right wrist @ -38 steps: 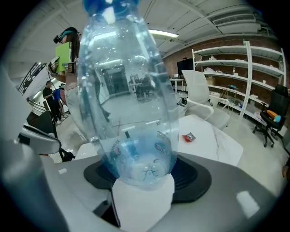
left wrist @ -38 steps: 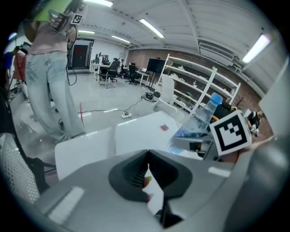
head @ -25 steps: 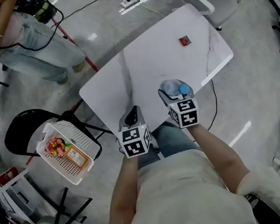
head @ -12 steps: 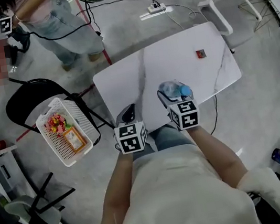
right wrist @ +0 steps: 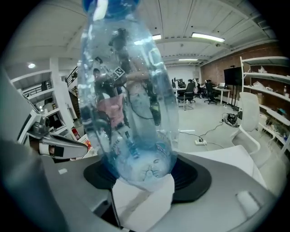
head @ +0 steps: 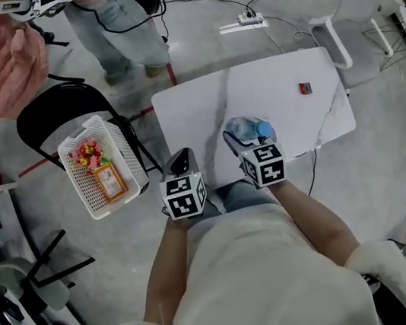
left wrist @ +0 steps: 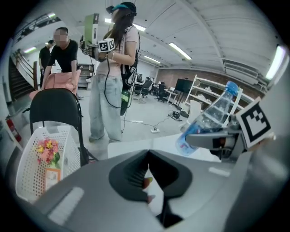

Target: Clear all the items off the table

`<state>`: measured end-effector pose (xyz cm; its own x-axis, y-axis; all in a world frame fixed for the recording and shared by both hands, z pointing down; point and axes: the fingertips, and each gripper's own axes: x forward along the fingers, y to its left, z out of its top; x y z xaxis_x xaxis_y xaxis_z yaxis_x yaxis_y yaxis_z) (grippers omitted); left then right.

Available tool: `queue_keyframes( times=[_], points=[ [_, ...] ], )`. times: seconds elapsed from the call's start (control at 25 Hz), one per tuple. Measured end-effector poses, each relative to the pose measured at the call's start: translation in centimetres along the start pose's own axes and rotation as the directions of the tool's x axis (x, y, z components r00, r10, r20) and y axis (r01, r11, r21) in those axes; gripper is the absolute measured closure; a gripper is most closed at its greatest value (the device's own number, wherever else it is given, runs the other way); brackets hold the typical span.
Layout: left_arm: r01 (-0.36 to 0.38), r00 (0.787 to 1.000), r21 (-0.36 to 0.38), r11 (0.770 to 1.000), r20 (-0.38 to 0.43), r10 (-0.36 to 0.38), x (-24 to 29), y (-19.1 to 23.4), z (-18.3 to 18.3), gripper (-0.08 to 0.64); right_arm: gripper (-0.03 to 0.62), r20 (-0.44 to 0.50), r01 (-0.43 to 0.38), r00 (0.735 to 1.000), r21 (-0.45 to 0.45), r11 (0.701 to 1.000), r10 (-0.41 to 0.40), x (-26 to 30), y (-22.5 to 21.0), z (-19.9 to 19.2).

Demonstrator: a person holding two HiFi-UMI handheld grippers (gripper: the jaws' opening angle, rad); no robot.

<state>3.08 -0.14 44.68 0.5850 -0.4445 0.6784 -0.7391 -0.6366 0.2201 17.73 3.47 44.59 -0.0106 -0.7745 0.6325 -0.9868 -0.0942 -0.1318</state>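
My right gripper (head: 244, 140) is clamped on the clear bottle (right wrist: 129, 104) above the table's (head: 267, 81) near edge, its base seated deep between the jaws so it can't slip. My left gripper (head: 181, 162) is closed on nothing, just off that edge. The basket (head: 77, 144) sits left of the table.

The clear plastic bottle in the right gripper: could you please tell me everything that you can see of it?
The clear, blue-tinted plastic bottle has a blue cap, a blue label band low on its body and a moulded base. The right gripper is shut on its lower end, a dark pad on either side. It hangs in the air, tilted, cap up and away, over the near part of the white marbled table. Nothing else touches it.
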Motion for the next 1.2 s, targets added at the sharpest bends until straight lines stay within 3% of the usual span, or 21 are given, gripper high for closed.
queue_keyframes(
  times=[0.6,1.2],
  points=[
    [-0.127,0.99,-0.126,0.984,0.038,0.132,-5.5,8.1,-1.7,0.551,0.255,-0.021,-0.166,0.986,-0.131,0.977,0.165,2.4,10.6,2.4],
    [-0.246,0.963,-0.264,0.933,0.04,0.265,-10.8,16.2,-4.9,0.551,0.255,-0.084,-0.335,0.942,-0.225,0.915,0.324,4.9,22.0,2.5]
  ],
)
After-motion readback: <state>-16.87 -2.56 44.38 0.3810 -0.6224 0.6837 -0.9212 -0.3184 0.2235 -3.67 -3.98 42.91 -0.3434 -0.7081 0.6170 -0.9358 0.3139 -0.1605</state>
